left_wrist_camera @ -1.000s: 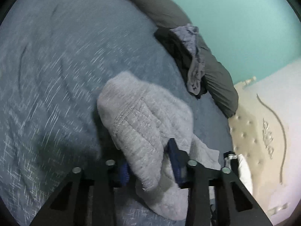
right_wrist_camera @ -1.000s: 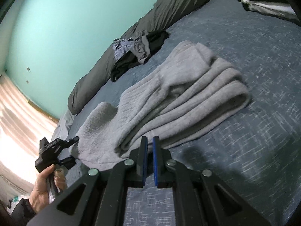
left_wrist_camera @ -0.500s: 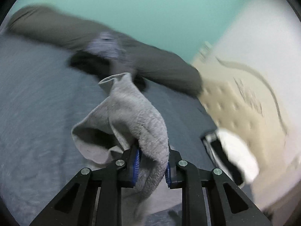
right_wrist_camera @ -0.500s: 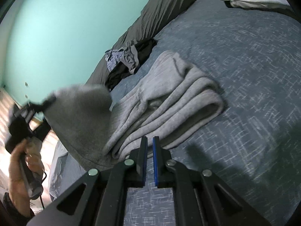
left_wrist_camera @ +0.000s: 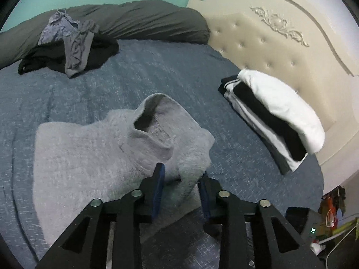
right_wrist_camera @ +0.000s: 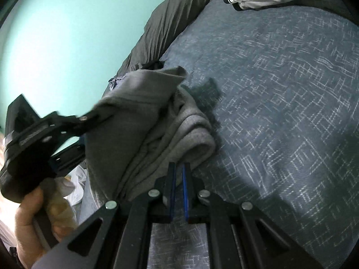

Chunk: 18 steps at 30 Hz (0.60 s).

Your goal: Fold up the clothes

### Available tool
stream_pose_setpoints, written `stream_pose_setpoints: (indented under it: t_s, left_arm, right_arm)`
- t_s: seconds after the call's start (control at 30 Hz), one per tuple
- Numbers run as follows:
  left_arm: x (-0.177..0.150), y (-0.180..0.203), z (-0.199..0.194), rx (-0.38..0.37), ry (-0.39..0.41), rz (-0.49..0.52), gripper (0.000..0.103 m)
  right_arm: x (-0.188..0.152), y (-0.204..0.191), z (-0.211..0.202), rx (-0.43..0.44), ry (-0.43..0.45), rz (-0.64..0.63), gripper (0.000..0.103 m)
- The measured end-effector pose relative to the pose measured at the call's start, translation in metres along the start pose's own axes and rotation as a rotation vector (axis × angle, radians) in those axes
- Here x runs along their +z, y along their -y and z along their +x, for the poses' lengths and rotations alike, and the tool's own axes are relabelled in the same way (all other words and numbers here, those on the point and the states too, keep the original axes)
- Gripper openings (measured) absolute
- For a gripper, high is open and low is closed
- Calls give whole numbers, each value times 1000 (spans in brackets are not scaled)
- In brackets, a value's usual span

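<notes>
Jaws of the left gripper (left_wrist_camera: pixel 181 180) are opening, with a fold of the grey sweater (left_wrist_camera: pixel 107 148) lying between them; the blue pads stand a little clear of the cloth on both sides, so the grip looks released. This gripper points down at a slant over the near edge of the sweater. In the right wrist view the same gripper (right_wrist_camera: pixel 85 132) comes in from the left side, held by a hand (right_wrist_camera: pixel 33 222) wrapped around its handle low in the corner, the thumb over the top of the grip. Its fingers reach into a raised flap of the sweater (right_wrist_camera: pixel 157 112), which stands up off the bed there.

Jaws of the right gripper (right_wrist_camera: pixel 178 168) are clenched together with nothing between them, their tips just at the rolled edge of the sweater; whether they touch it I cannot tell. This gripper also tilts downward, low over the bed.

The sweater lies on the blue blanket (left_wrist_camera: pixel 157 71) in the middle of the bed, partly folded, its collar opening facing up. A stack of folded black and white clothes (left_wrist_camera: pixel 276 116) sits against the cream padded headboard (left_wrist_camera: pixel 280 44). A loose heap of dark and purple-grey garments (left_wrist_camera: pixel 69 49) lies by the long dark pillow (left_wrist_camera: pixel 145 20) at the teal wall.
</notes>
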State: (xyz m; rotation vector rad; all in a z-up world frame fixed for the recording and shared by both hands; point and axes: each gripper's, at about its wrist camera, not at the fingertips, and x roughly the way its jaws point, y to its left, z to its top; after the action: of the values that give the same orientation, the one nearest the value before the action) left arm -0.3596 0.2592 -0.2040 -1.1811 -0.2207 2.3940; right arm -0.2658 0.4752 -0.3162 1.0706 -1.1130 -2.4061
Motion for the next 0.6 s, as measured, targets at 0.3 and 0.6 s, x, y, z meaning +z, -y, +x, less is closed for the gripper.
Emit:
stream_pose_setpoints:
  t_s: [0.3,0.6]
  left_arm:
    - [17,8,-39,-2,73,59,69]
    - [-27,-53,-22,80,-41,-20,69]
  right_arm:
    - [-6,-8,-3,3,7,-11,4]
    - [-3,-9,-1,0,21,-11,4]
